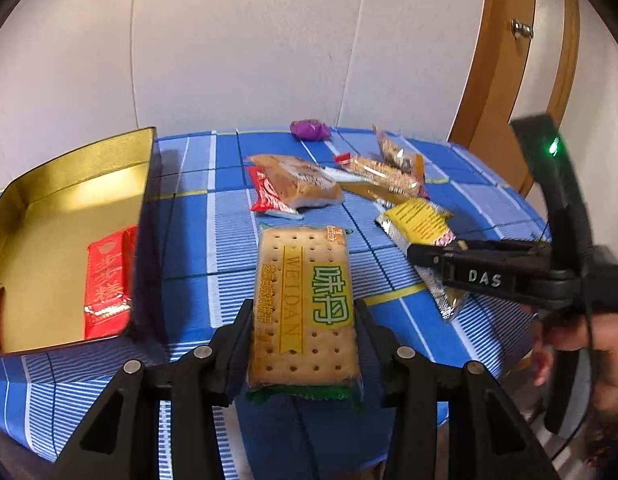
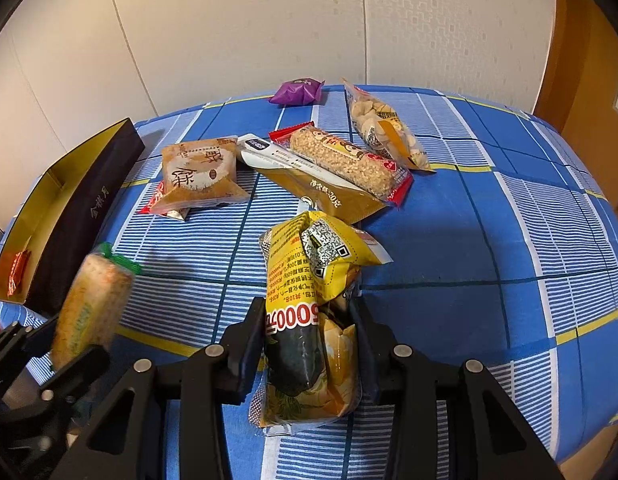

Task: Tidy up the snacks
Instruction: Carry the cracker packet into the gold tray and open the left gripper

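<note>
The left gripper [image 1: 305,344] clamps the cracker packet [image 1: 305,308] above the checked cloth [image 1: 197,240] beside the gold-lined box [image 1: 69,184], while the right gripper [image 2: 309,344] grips the yellow snack bag [image 2: 313,320], apparently lifted.

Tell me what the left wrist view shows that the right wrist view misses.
Only the left wrist view: the gold floor of the box with a red packet lying in it, and a door hinge.

Only the right wrist view: the lettering on the box's dark outer wall.

Both: the cracker pack gripped by the left tool, the yellow bag gripped by the right tool, the purple candy, the grain bar.
</note>
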Tool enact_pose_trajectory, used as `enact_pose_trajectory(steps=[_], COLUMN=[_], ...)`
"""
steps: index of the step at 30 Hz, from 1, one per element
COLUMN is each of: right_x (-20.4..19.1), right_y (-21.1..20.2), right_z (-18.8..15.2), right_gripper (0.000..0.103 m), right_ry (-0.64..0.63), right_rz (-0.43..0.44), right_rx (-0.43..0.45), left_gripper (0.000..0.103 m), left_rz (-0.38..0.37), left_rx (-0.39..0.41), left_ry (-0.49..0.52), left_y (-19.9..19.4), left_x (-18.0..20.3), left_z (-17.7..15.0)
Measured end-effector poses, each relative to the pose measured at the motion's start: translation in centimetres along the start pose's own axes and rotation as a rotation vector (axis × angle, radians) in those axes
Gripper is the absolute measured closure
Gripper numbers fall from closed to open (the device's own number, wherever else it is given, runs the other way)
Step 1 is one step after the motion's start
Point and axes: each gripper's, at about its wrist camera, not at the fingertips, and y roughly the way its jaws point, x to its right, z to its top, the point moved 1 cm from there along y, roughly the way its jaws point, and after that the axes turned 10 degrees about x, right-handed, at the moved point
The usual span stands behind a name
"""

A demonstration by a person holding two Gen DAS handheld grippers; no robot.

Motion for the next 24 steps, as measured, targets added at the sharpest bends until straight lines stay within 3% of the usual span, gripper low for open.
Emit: enact_pose_trajectory(steps=[11,24], right_x=[-0.1,-0.1], right_y=[0.0,0.1], right_z=[0.0,0.1], right_gripper=[0.061,0.061], right_ry=[-0.007,-0.012], right_rz=[-0.004,-0.009], right_rx=[0.003,0.008], left_gripper=[0.056,0.056], left_rz=[0.039,0.192], left_rx=[0.101,0.094], left_ry=[-0.047,-0.212], left_y=[-3.7,-5.1], left_x=[-3.3,-14.2], left_z=[2.7,3.7])
